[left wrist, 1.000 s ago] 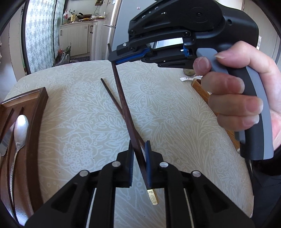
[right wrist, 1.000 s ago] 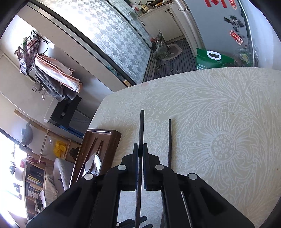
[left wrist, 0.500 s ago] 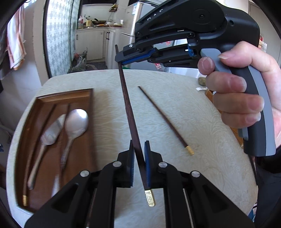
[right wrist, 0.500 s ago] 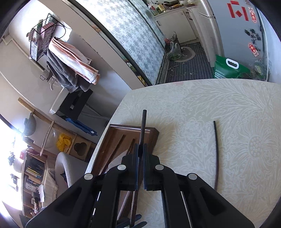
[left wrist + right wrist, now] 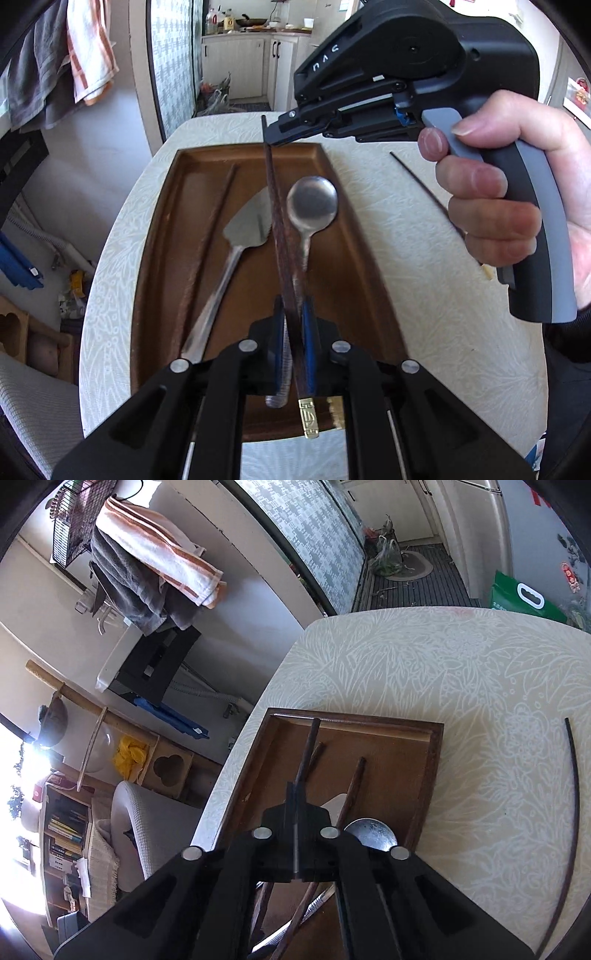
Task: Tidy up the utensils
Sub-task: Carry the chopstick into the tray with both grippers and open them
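Observation:
I hold a dark chopstick [image 5: 279, 229] with a gold-capped end level above the brown wooden tray [image 5: 159, 236]. My left gripper [image 5: 293, 325] is shut on it near the gold cap. My right gripper [image 5: 273, 134], held in a hand, pinches the thin far tip, and its jaws are closing tight on it. In the right wrist view the right gripper [image 5: 295, 801] grips the chopstick [image 5: 308, 746] over the tray [image 5: 354, 722]. The tray holds a metal spoon [image 5: 312, 203], a flat metal server [image 5: 247, 225] and another chopstick [image 5: 210, 236]. One more chopstick [image 5: 424, 184] lies on the table.
The tray sits at the left end of a table with a cream patterned cloth [image 5: 461, 672]. The loose chopstick [image 5: 574, 812] lies on the cloth right of the tray. Beyond the table's left edge are a white chair [image 5: 147, 823] and hanging towels [image 5: 85, 51].
Both grippers have carried the chopstick leftward, from over the bare cloth to over the tray. The second chopstick has stayed on the table and now lies to the right.

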The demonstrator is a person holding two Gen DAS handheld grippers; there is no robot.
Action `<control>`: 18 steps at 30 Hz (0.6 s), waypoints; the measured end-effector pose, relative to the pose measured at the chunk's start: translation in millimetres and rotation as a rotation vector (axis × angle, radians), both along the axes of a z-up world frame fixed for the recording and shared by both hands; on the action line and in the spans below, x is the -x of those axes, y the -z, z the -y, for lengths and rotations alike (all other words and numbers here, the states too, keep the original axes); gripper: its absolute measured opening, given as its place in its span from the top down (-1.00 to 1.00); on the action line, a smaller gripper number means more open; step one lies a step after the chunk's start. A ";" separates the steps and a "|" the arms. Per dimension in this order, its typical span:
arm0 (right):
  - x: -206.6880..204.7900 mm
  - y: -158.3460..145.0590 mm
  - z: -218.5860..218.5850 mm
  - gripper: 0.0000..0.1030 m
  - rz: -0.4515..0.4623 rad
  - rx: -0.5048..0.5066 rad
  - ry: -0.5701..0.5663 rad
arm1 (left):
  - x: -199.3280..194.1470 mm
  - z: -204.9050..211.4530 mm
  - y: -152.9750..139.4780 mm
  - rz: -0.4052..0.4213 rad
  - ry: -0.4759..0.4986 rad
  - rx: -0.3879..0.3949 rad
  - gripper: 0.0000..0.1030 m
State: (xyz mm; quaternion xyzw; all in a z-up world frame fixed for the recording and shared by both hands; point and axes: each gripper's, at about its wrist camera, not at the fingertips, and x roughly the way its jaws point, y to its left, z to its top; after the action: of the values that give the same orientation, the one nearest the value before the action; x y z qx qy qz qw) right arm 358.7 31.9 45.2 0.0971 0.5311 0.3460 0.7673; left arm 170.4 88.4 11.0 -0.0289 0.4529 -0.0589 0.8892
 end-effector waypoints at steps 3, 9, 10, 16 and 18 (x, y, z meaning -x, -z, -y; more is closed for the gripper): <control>-4.6 8.9 -9.4 1.00 0.000 0.049 0.003 | -2.8 -7.1 8.8 -0.022 -0.002 -0.005 0.81; -8.1 21.8 -13.4 0.97 -0.002 0.119 0.011 | -13.1 -13.6 18.1 -0.038 -0.021 -0.012 0.56; -8.0 22.0 -11.8 0.79 0.004 0.122 0.015 | -13.7 -13.8 17.7 -0.038 -0.027 -0.016 0.03; -3.9 5.0 6.2 -0.17 0.107 0.147 0.034 | 0.4 -4.2 -0.9 0.096 0.001 -0.023 -0.62; -3.9 -3.7 20.5 -0.34 0.134 0.136 0.054 | 5.7 5.0 -9.4 0.151 0.008 -0.072 -0.69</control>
State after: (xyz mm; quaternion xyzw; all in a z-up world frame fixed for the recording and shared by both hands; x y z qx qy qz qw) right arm 362.6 11.4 48.9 0.0358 0.4980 0.2943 0.8150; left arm 164.7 83.4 20.3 0.0094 0.3862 -0.0483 0.9211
